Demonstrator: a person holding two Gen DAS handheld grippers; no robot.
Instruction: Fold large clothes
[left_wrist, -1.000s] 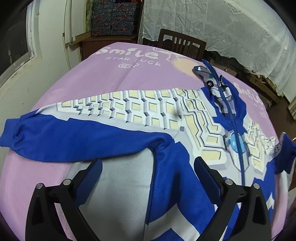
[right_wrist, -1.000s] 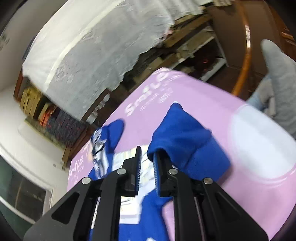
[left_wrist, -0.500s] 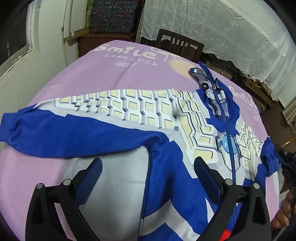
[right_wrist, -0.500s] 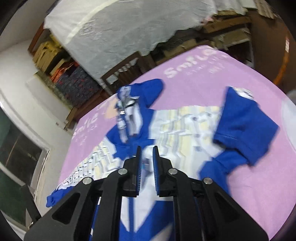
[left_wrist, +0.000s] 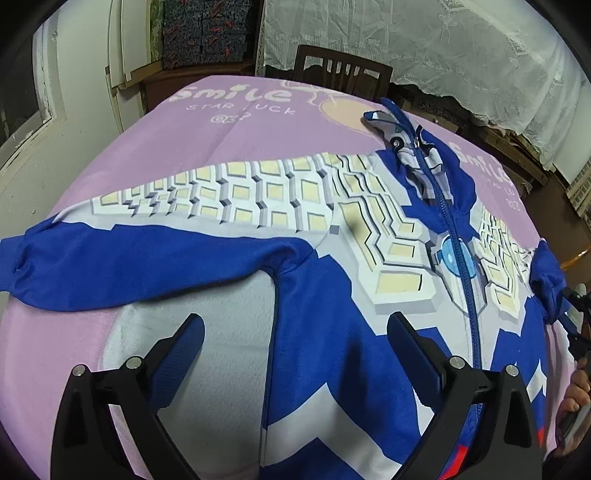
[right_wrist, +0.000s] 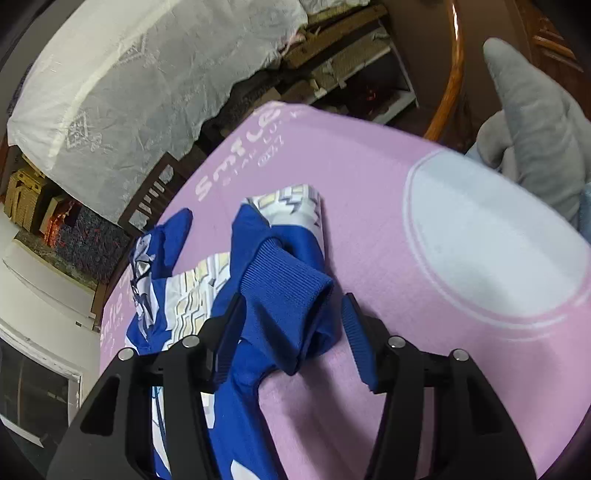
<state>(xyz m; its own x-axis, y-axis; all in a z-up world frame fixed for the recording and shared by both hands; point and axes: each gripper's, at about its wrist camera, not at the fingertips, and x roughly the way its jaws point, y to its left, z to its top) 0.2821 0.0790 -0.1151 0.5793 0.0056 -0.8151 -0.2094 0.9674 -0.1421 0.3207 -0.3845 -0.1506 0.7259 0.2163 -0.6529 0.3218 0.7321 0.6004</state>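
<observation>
Evidently mid sleeve-fold: the right hand-held gripper (right_wrist: 291, 332) was opening around the zip-up jacket's (left_wrist: 332, 332) ribbed cuff (right_wrist: 288, 288); the left hand-held gripper (left_wrist: 295, 354) hovered wide, empty. Next: regrasp.

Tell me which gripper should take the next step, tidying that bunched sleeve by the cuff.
Right, probably. The right gripper has its jaws opening around the ribbed blue cuff of the bunched sleeve. The left gripper hovers open over the jacket body, well away from that cuff.
</observation>
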